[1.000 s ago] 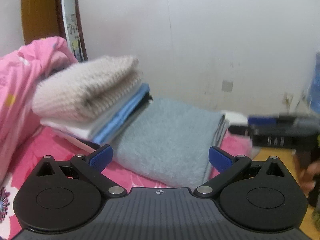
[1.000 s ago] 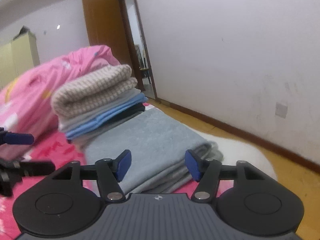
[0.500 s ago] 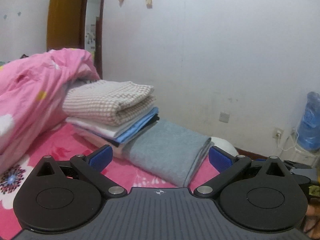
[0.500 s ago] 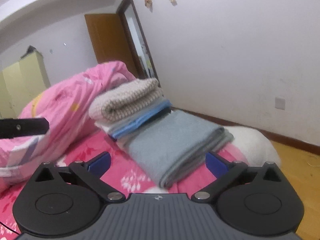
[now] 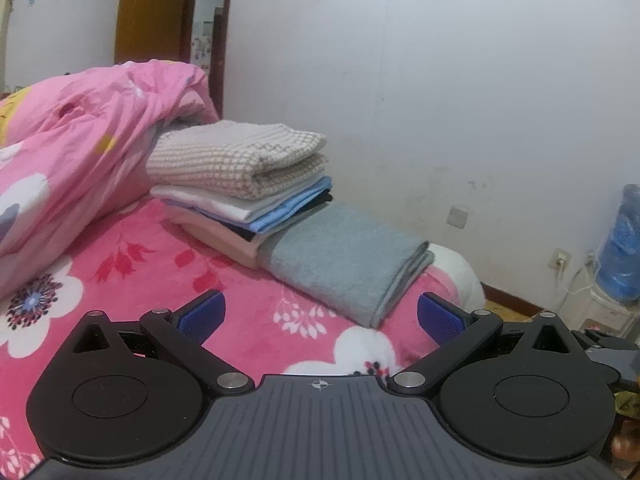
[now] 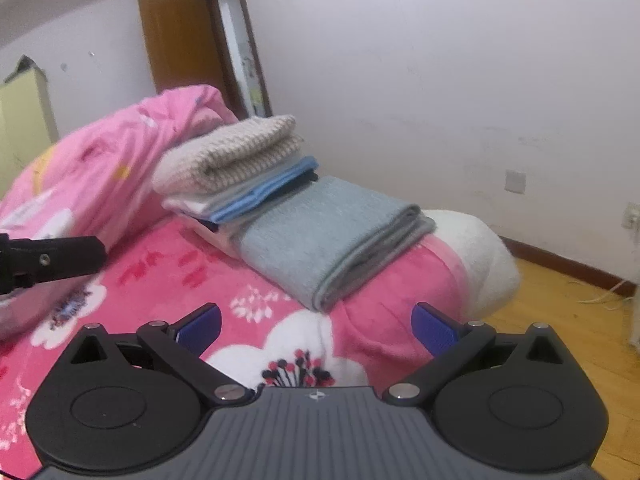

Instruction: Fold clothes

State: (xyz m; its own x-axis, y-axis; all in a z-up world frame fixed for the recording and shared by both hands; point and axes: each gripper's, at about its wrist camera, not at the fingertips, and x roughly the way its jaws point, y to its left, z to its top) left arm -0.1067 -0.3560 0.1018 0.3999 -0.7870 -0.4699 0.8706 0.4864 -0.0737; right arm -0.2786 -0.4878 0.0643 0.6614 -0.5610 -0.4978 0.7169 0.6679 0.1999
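Observation:
A folded grey-blue towel lies on the pink flowered bedspread near the bed's corner; it also shows in the right wrist view. Behind it stands a stack of folded clothes topped by a beige checked piece, also seen in the right wrist view. My left gripper is open and empty, held back from the towel. My right gripper is open and empty, also short of the towel. The left gripper's body shows at the left edge of the right wrist view.
A crumpled pink quilt is heaped to the left of the stack. A white wall runs behind the bed. A blue water bottle stands at the far right. Wooden floor lies right of the bed corner.
Both grippers have pulled back and up from the towel, which now looks smaller and farther. The right gripper's jaws have opened wide. The towel lies folded and still.

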